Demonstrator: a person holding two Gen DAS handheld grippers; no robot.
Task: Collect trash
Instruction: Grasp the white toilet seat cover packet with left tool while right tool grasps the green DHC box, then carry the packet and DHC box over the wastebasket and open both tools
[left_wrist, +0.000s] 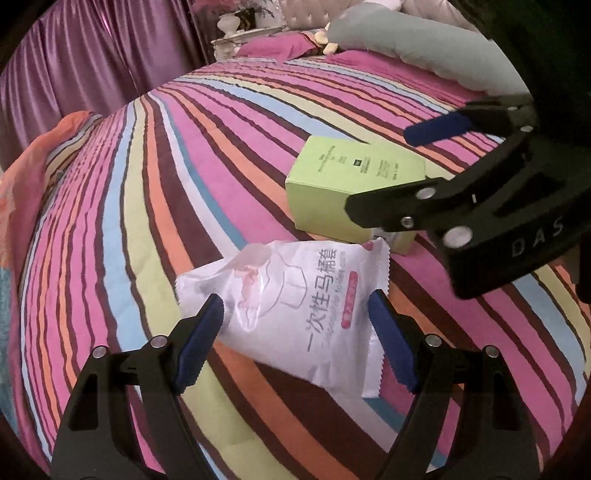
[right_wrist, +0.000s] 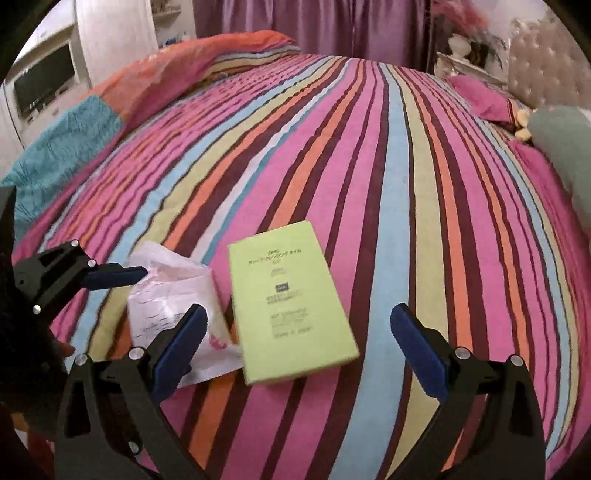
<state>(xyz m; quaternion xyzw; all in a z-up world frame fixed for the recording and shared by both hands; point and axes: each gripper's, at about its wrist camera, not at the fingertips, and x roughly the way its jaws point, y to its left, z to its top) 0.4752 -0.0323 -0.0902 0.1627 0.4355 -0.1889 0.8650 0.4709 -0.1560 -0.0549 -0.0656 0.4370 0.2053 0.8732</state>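
Striped in pink, orange, blue, pale green and maroon, the bedspread (right_wrist: 369, 155) covers nearly the whole of both views. Purple curtains (left_wrist: 74, 55) hang behind the bed, a tufted headboard (right_wrist: 546, 74) stands at its far end, and a grey-green pillow (left_wrist: 406, 40) lies near that end with a magenta pillow (left_wrist: 273, 46) beside it. A folded orange and teal blanket (right_wrist: 110, 99) sits at the bed's far left edge in the right wrist view.

On the bedspread lie 2 pieces of trash, touching or just overlapping: a flat light-green box (right_wrist: 291, 306) with dark print on top, and a crumpled white packet (left_wrist: 306, 314) with grey and pink lettering, just to the box's left in the right wrist view.

The left gripper (left_wrist: 299, 339) hangs over the white packet with its jaws wide apart, 1 blue pad on each side of it and neither pressing on it. The right gripper (right_wrist: 299, 347) hangs over the green box, jaws likewise wide apart and holding nothing; whether its left pad touches the packet cannot be told.
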